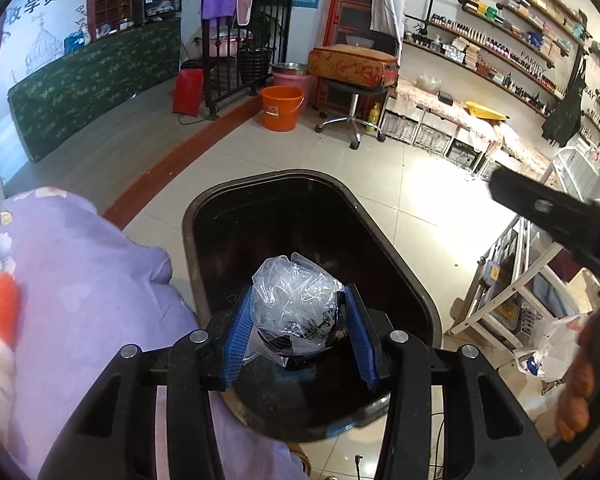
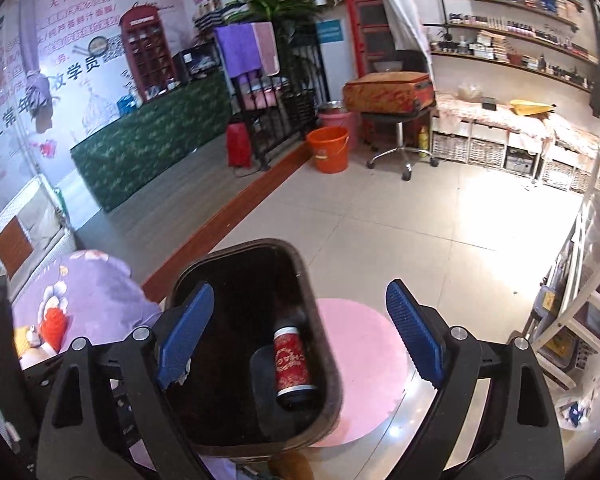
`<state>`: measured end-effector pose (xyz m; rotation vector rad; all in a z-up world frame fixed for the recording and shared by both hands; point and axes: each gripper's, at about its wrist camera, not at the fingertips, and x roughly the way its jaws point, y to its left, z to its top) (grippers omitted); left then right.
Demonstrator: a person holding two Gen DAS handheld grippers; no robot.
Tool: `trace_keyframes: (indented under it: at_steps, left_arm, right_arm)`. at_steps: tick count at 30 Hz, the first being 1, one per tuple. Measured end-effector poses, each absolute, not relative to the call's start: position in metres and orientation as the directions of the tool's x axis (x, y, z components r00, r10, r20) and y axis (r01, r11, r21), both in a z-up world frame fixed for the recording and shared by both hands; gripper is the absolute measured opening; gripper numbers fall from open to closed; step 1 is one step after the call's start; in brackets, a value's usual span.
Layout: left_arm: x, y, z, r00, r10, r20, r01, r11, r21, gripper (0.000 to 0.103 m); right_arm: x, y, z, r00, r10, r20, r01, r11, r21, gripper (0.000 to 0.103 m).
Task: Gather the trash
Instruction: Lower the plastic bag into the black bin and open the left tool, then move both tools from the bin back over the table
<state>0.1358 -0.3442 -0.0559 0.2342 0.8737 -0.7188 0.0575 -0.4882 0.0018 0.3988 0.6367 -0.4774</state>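
Observation:
A black trash bin (image 1: 392, 248) stands on the tiled floor; it also shows in the right wrist view (image 2: 332, 352). My left gripper (image 1: 298, 298) is shut on a crumpled clear plastic bag (image 1: 296, 296) and holds it over the bin's opening. A red can (image 2: 294, 364) lies on the bin's bottom. My right gripper (image 2: 300, 312) is open and empty above the bin, its blue pads (image 2: 414, 330) spread wide. Part of the right gripper also shows at the right edge of the left wrist view (image 1: 556, 216).
A purple floral cloth (image 1: 68, 280) lies left of the bin. A pink round mat (image 2: 364, 364) lies right of it. A white rack (image 1: 512, 292) with a plastic bag (image 1: 552, 348) stands at the right. An orange bucket (image 1: 281, 108) and a stool (image 1: 352, 112) stand farther back.

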Motion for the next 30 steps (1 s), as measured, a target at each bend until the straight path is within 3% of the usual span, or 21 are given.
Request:
trace_keyframes:
  at_steps: [10, 12, 14, 19, 30]
  left_arm:
    - [0.144, -0.371, -0.067, 0.437, -0.455, -0.775, 0.661, 0.748, -0.067, 0.049]
    - [0.144, -0.372, -0.068, 0.435, -0.458, -0.775, 0.668, 0.741, -0.063, 0.058]
    - [0.140, -0.371, -0.066, 0.454, -0.459, -0.764, 0.673, 0.739, -0.044, 0.080]
    - [0.133, -0.373, -0.058, 0.483, -0.490, -0.726, 0.697, 0.717, -0.020, 0.097]
    - [0.121, -0.341, -0.049, 0.491, -0.505, -0.709, 0.685, 0.727, -0.043, 0.097]
  right_arm:
    - [0.045, -0.504, -0.002, 0.688, -0.314, -0.654, 0.569, 0.793, 0.218, 0.087]
    - [0.045, -0.504, -0.003, 0.686, -0.313, -0.656, 0.569, 0.793, 0.216, 0.087]
    - [0.046, -0.505, -0.003, 0.686, -0.312, -0.658, 0.570, 0.792, 0.218, 0.087]
    - [0.048, -0.505, -0.003, 0.688, -0.319, -0.652, 0.575, 0.788, 0.220, 0.091]
    - [0.054, -0.491, -0.003, 0.711, -0.289, -0.641, 0.529, 0.820, 0.217, 0.092]
